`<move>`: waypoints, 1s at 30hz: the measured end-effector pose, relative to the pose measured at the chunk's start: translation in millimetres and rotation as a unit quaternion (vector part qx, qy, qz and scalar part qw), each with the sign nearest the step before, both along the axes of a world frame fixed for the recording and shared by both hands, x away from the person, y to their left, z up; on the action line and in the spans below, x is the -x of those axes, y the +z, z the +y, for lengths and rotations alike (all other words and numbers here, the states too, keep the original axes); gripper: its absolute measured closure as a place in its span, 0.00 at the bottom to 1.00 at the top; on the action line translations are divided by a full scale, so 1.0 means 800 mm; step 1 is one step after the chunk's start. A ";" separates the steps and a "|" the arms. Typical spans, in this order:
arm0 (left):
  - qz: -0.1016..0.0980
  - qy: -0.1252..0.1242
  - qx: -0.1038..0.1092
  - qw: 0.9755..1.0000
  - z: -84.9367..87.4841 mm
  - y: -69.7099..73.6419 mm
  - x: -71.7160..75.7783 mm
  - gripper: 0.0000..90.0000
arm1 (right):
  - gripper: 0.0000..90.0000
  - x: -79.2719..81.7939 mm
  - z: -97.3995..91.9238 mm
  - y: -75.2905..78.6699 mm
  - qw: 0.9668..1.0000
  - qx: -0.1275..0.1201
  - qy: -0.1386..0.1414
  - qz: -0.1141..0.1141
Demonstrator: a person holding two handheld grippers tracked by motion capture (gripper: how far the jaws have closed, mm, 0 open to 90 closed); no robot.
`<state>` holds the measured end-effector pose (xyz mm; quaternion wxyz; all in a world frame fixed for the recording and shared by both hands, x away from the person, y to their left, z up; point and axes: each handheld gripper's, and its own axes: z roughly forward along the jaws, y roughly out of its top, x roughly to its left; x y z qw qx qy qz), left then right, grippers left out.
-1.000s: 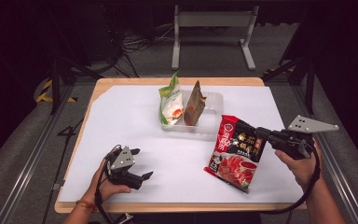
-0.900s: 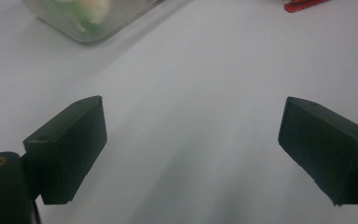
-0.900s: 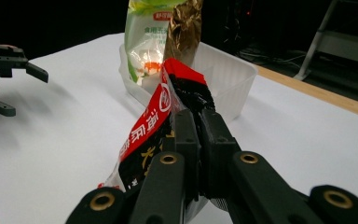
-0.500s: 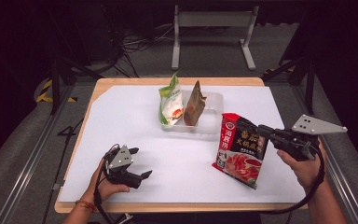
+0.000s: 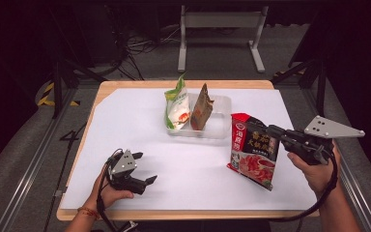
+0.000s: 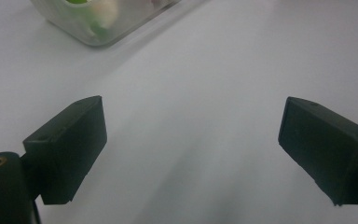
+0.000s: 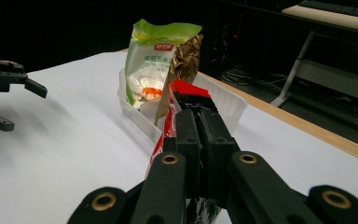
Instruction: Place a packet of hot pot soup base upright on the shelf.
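The left tongs (image 5: 147,181) rest low on the white table (image 5: 140,116) at its near left, jaws spread wide with nothing between them. Farther right, a clear tray (image 5: 221,126) holds a green packet (image 5: 178,107) and a brown packet (image 5: 202,108) standing upright. At the right, the right tongs (image 5: 260,126) are pressed together on the top edge of the red packet (image 5: 252,152), which hangs lifted off the table just right of the tray
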<state>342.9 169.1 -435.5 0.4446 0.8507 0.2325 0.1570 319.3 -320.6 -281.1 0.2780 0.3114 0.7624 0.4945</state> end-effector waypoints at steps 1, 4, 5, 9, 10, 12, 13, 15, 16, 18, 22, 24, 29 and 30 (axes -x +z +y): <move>0.000 0.000 0.000 1.000 0.000 0.000 0.000 0.09 | 0.97 0.000 0.001 0.002 1.000 0.001 -0.002 -0.002; -0.001 0.000 -0.001 1.000 0.000 0.000 -0.001 0.09 | 0.97 -0.003 0.005 0.010 1.000 -0.001 -0.002 -0.008; -0.001 0.000 -0.001 1.000 0.000 0.000 -0.001 0.10 | 0.97 -0.003 0.005 0.010 1.000 -0.001 -0.002 -0.008; 0.001 -0.001 0.000 1.000 0.000 0.000 0.000 0.10 | 0.97 -0.010 0.014 0.018 1.000 0.000 -0.004 -0.012; 0.000 -0.001 0.000 1.000 0.000 0.000 0.000 0.10 | 0.97 -0.012 0.016 0.019 1.000 0.002 -0.008 -0.013; 0.000 -0.001 0.001 1.000 0.001 0.000 0.000 0.10 | 0.97 -0.015 0.020 0.023 1.000 0.000 -0.005 -0.012; 0.000 -0.001 0.001 1.000 0.001 0.000 0.000 0.10 | 0.97 -0.017 0.023 0.025 1.000 0.000 -0.008 -0.015; 0.000 -0.001 0.001 1.000 0.001 0.000 0.000 0.10 | 0.97 -0.022 0.026 0.028 1.000 -0.004 -0.006 -0.013; 0.000 -0.001 0.001 1.000 0.001 0.000 0.000 0.10 | 0.97 -0.024 0.028 0.030 1.000 -0.004 -0.011 -0.016; 0.000 -0.002 0.001 1.000 0.001 0.000 0.000 0.10 | 0.97 -0.032 0.032 0.035 1.000 -0.006 -0.015 -0.015; 0.001 -0.002 0.000 1.000 0.001 0.000 0.000 0.10 | 0.97 -0.042 0.038 0.039 1.000 -0.008 -0.020 -0.018; 0.001 -0.003 0.001 1.000 0.001 0.000 0.000 0.10 | 0.97 -0.050 0.041 0.041 0.999 -0.014 -0.027 -0.019; 0.002 -0.004 0.003 1.000 0.001 -0.001 0.000 0.10 | 0.97 -0.069 0.051 0.044 0.999 -0.016 -0.041 -0.024; 0.002 -0.004 0.003 1.000 0.001 -0.001 0.000 0.10 | 0.97 -0.074 0.053 0.044 0.998 -0.021 -0.047 -0.023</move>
